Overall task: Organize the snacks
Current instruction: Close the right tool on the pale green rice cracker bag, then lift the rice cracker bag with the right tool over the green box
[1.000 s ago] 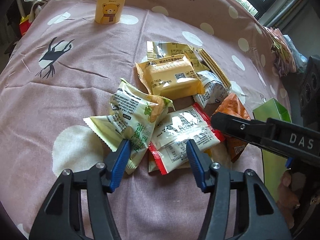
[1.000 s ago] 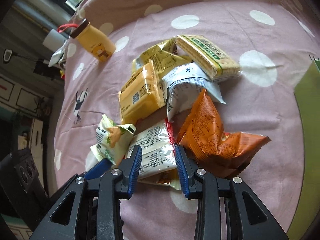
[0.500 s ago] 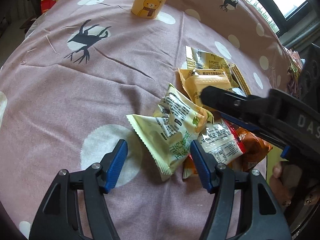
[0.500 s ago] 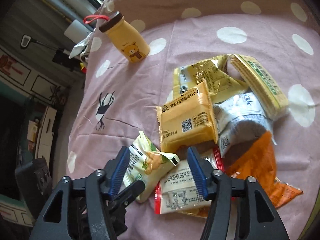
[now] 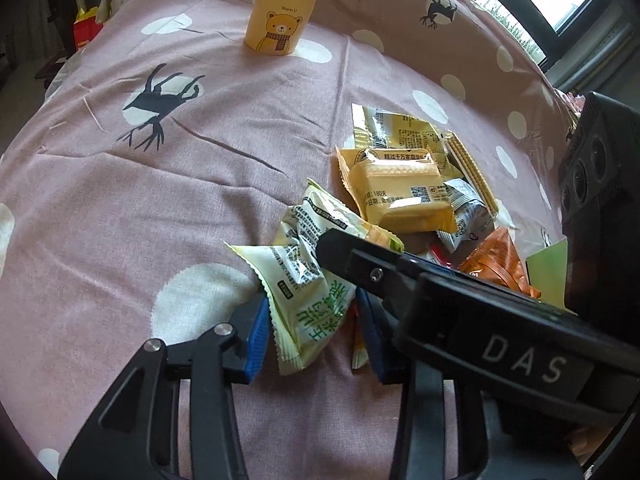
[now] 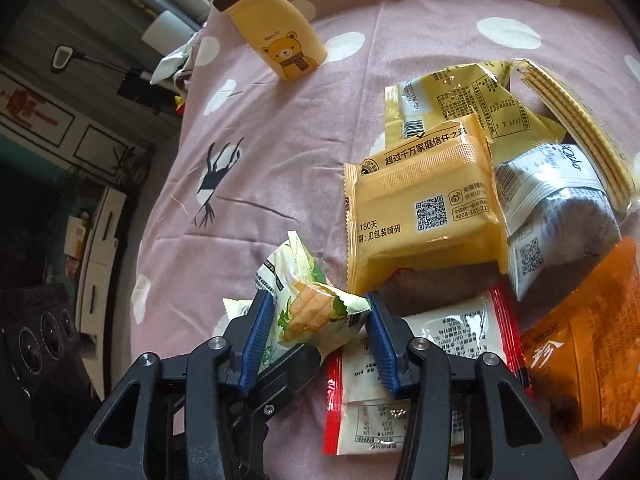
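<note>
A heap of snack packets lies on the pink spotted cloth. A pale green corn-snack packet (image 5: pixel 308 292) (image 6: pixel 312 308) sits at its near edge. My left gripper (image 5: pixel 312 328) is open with a blue pad on each side of that packet's lower end. My right gripper (image 6: pixel 316 324) is open too, its pads either side of the packet's upper end; its arm crosses the left wrist view (image 5: pixel 440 300). Beyond lie a yellow-orange packet (image 6: pixel 424 208), a red-edged white packet (image 6: pixel 420 360), an orange packet (image 6: pixel 588 352), a silver-white packet (image 6: pixel 560 216) and a wafer pack (image 6: pixel 580 128).
A yellow bear-print bottle (image 5: pixel 284 16) (image 6: pixel 276 36) stands at the far side of the cloth. A green box edge (image 5: pixel 548 272) shows at the right behind the heap. Dark furniture and a speaker (image 6: pixel 40 332) stand off the left edge.
Both grippers have closed in on the pale green packet. The left moved forward so its pads flank it; the right shifted left off the red-edged packet and now straddles the green one.
</note>
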`<state>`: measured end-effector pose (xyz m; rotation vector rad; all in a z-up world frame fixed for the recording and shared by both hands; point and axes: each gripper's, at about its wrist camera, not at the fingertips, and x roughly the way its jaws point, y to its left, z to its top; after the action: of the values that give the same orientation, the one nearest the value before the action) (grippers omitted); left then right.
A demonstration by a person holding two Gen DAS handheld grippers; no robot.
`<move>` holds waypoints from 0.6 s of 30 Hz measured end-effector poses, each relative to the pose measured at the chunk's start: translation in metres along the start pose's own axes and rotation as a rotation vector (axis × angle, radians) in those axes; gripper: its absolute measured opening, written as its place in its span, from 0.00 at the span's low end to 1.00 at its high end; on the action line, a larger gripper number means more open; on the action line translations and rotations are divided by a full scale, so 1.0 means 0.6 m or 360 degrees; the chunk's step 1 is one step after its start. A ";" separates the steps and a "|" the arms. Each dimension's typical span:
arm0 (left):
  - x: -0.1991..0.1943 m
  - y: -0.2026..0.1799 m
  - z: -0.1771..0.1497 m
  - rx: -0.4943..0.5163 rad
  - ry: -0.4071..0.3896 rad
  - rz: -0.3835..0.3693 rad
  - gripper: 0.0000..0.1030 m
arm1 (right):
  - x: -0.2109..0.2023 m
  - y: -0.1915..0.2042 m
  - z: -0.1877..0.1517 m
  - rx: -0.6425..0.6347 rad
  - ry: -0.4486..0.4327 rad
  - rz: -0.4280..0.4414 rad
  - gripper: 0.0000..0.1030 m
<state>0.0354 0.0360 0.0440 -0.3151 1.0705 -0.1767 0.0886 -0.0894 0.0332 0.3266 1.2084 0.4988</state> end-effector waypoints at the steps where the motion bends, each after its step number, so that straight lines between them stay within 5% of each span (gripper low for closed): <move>1: -0.006 -0.004 -0.001 0.0019 -0.0025 0.0002 0.38 | -0.006 0.003 -0.004 -0.0007 -0.0012 -0.0001 0.47; 18: -0.090 -0.078 -0.019 0.0297 -0.0357 -0.0184 0.38 | -0.149 0.031 -0.051 0.0008 -0.0477 -0.0044 0.48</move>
<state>0.0004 0.0057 0.0996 -0.2225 0.8077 -0.3350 0.0324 -0.1216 0.1044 0.3741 0.9220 0.4067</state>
